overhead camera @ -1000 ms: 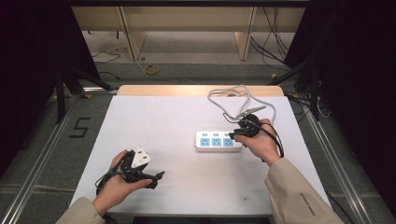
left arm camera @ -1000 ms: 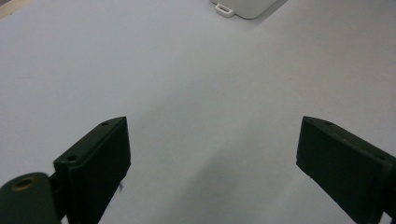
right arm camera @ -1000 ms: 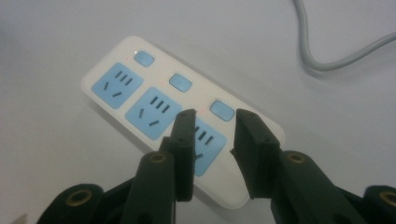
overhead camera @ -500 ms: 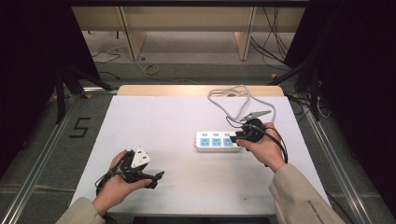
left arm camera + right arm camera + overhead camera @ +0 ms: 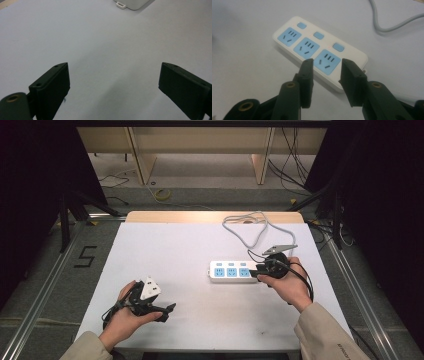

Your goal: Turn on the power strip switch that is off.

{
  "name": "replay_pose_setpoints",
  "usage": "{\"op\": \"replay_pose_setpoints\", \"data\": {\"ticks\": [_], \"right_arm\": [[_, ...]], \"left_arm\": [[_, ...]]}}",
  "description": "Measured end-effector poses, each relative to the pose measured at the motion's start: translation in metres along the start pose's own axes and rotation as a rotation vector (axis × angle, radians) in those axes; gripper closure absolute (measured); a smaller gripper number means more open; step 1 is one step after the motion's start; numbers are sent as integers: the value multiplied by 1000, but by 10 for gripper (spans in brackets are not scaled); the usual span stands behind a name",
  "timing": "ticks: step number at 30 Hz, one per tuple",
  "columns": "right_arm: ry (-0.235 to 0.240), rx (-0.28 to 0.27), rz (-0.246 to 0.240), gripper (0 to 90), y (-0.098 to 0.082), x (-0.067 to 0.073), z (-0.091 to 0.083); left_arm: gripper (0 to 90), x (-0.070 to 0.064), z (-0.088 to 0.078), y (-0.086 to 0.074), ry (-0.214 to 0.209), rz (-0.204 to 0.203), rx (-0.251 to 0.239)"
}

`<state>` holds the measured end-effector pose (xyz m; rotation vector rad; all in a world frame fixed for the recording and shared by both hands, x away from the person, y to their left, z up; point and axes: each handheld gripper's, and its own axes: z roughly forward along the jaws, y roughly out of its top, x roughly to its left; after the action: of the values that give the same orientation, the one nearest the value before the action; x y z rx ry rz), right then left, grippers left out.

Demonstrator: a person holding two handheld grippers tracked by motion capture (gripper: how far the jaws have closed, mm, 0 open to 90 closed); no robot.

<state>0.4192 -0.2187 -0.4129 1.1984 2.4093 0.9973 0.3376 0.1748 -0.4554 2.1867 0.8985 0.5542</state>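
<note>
A recording lab: white desk [image 5: 165, 245] ringed by black curtains [image 5: 30, 185], aluminium rails [image 5: 42, 287], loose floor cables [image 5: 295, 150] and wooden shelving [image 5: 200, 142].

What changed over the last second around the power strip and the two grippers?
The right gripper drew slightly back toward the right end of the power strip, its jaws have just been opening, with nothing clamped between them. The left gripper, the strip and its grey cable stayed put.

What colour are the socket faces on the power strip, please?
Light blue on the white power strip; clearest in the right gripper view.
</note>
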Motion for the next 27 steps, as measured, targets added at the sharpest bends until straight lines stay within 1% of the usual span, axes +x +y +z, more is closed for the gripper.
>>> {"op": "replay_pose_setpoints", "data": {"ticks": [4,27], "right_arm": [[-1,-12,1,625,-4,0,-2],[4,-74,4,585,-31,2,-21]], "left_arm": [[98,0,0,0,0,4,3],[98,1,0,0,4,-6,2]]}}
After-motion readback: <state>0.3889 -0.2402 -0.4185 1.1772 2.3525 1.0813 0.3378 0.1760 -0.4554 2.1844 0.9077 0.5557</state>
